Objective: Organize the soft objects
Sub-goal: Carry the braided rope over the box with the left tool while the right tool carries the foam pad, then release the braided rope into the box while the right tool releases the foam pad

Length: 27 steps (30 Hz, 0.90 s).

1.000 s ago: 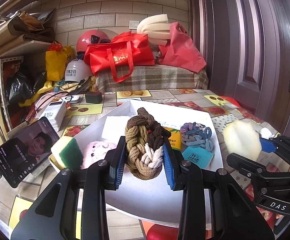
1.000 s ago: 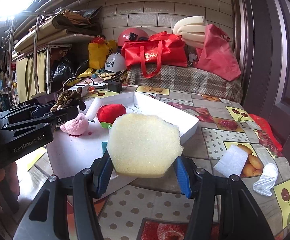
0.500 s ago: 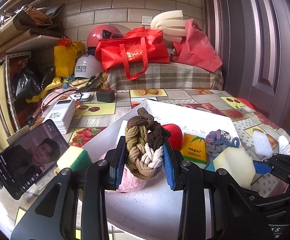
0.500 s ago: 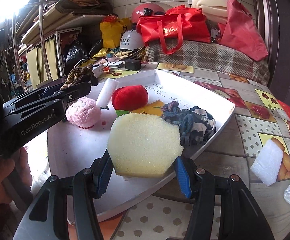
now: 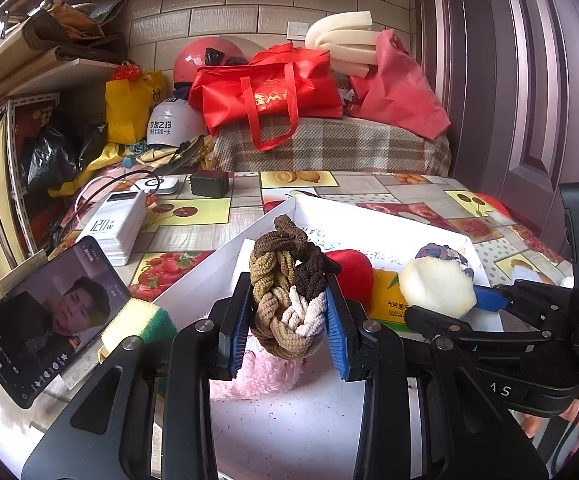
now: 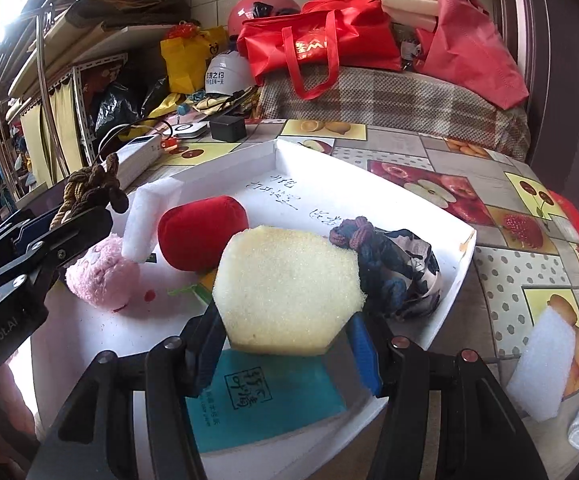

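The right claw (image 6: 289, 344) grips the pale hexagonal sponge (image 6: 289, 292) at centre frame, directly above the white tray (image 6: 455, 268) and its teal packet (image 6: 265, 400). The left claw (image 5: 287, 336) pinches a braided scrunchie bundle (image 5: 289, 288) over the pink plush (image 5: 257, 372), centre-low, also inside the tray.

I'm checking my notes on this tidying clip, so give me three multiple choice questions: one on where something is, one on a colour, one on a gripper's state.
1. Where is the red plush?
A. in the white tray
B. on the phone
C. on the plaid cover

2. What colour is the fluffy toy in the tray?
A. green
B. pink
C. black

3. What is the right gripper doing?
A. hanging empty
B. holding a helmet
C. gripping a pale yellow sponge

Answers:
1 A: the red plush lies inside the white tray.
2 B: the fluffy toy is pink.
3 C: the right gripper clamps the sponge.
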Each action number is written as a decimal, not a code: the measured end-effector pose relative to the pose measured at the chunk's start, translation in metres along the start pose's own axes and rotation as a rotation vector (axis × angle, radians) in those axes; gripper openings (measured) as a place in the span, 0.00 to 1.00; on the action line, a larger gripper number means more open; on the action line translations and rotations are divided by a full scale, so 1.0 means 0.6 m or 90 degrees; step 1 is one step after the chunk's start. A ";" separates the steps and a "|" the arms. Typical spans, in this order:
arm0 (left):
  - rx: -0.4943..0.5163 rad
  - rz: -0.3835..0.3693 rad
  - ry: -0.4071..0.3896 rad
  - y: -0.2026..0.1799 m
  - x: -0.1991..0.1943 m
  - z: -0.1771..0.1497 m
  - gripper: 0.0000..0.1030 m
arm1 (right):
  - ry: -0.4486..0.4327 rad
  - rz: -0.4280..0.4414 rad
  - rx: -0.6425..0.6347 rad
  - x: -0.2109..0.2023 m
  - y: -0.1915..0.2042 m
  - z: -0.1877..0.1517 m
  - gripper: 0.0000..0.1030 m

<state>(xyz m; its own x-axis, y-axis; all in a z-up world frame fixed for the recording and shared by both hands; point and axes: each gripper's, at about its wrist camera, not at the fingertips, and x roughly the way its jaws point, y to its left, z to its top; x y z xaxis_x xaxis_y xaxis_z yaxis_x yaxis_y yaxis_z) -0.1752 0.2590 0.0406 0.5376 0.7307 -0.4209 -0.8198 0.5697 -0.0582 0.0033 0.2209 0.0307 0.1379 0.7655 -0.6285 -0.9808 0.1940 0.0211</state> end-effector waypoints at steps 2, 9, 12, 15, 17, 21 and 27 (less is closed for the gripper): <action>0.003 0.004 -0.001 -0.002 0.005 0.003 0.32 | -0.004 -0.005 0.010 0.004 -0.003 0.005 0.55; 0.025 0.013 -0.008 -0.016 0.015 0.008 0.33 | -0.052 -0.014 -0.048 -0.017 0.027 0.004 0.55; 0.022 0.012 -0.012 -0.014 0.013 0.009 0.33 | -0.058 -0.017 -0.055 -0.019 0.030 0.004 0.55; 0.022 0.012 -0.013 -0.014 0.014 0.009 0.33 | -0.064 -0.016 -0.048 -0.021 0.026 0.005 0.55; 0.023 0.013 -0.015 -0.013 0.014 0.010 0.33 | -0.068 -0.016 -0.046 -0.022 0.025 0.005 0.55; 0.023 0.016 -0.013 -0.013 0.015 0.010 0.34 | -0.072 -0.020 -0.048 -0.024 0.028 0.005 0.57; 0.021 0.035 -0.017 -0.012 0.012 0.011 0.49 | -0.083 -0.048 -0.024 -0.029 0.019 0.005 0.79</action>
<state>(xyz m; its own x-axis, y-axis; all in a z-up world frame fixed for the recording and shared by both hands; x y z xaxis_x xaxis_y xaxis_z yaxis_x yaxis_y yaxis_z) -0.1641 0.2626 0.0437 0.4973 0.7708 -0.3982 -0.8416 0.5400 -0.0058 -0.0100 0.2118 0.0440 0.2260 0.8234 -0.5205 -0.9711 0.2326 -0.0538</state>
